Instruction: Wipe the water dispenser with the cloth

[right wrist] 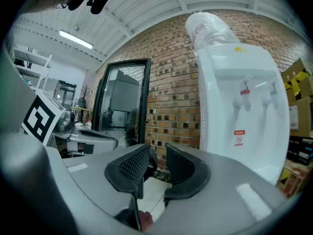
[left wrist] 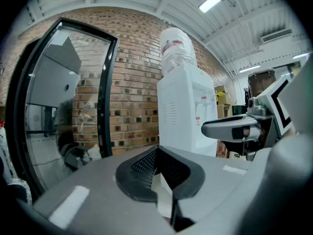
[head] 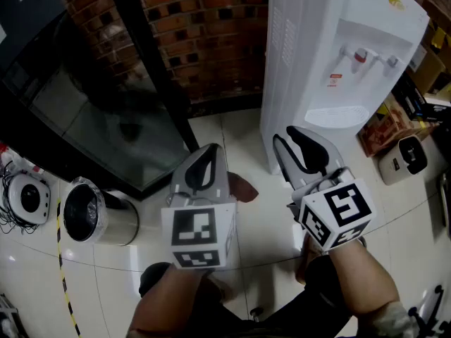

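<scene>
**Tools.** The right gripper has its grey jaws partly apart. A narrow gap shows between the black ribbed pads and nothing is in it. The left gripper has its pads meeting at the tips and is also empty. Both are held roughly level, side by side and near the person, well short of the target.

**Target.** The tall white plastic water dispenser stands at the far right against the red brick wall. A clear bottle sits on top, and a red tap is on the front.

**Finding.** No cloth appears in any view. A small reddish-brown patch lies on the floor just right of the left gripper, and its nature cannot be determined.

**Assessment.** Wiping has not begun.

**Recommendation.**
- Secure the cloth first, gripping a bunched fold so that a broad pad of fabric sits ahead of the jaws.
- Wipe from the top panel downward.
- Use light pressure around the tap so the lever is not pushed.
- Keep the hard jaw tips off the plastic and clear of the bottle.
</scene>
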A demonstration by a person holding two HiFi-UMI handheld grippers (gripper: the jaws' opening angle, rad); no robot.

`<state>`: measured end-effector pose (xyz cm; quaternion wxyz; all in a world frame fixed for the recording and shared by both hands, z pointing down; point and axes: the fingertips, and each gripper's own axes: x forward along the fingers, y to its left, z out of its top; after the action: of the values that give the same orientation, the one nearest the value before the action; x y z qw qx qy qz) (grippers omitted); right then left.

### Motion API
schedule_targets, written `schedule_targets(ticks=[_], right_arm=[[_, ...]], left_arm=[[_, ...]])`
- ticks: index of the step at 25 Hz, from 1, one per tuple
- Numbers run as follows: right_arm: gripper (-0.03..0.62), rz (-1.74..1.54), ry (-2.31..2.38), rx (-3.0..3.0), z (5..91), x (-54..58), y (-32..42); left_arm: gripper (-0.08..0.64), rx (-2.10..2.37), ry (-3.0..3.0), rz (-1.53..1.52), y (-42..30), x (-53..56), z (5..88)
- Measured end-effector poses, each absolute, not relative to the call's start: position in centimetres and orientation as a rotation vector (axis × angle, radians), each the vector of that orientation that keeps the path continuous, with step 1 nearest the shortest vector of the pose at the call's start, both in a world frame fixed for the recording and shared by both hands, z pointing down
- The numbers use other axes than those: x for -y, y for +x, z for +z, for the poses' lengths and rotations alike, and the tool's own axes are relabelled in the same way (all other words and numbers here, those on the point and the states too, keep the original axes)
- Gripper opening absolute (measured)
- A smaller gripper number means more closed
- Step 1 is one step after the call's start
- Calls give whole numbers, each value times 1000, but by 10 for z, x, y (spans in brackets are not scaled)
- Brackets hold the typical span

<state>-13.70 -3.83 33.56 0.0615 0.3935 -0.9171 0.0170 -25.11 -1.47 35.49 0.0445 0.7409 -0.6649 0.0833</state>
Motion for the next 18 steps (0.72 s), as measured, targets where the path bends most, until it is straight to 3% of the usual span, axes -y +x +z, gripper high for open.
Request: schedule_targets(ticks=[18], right_arm=[[127,14,1230,2677,348,38,-130]], left_arm=[[0,2001,2335,191,-253,20,331]])
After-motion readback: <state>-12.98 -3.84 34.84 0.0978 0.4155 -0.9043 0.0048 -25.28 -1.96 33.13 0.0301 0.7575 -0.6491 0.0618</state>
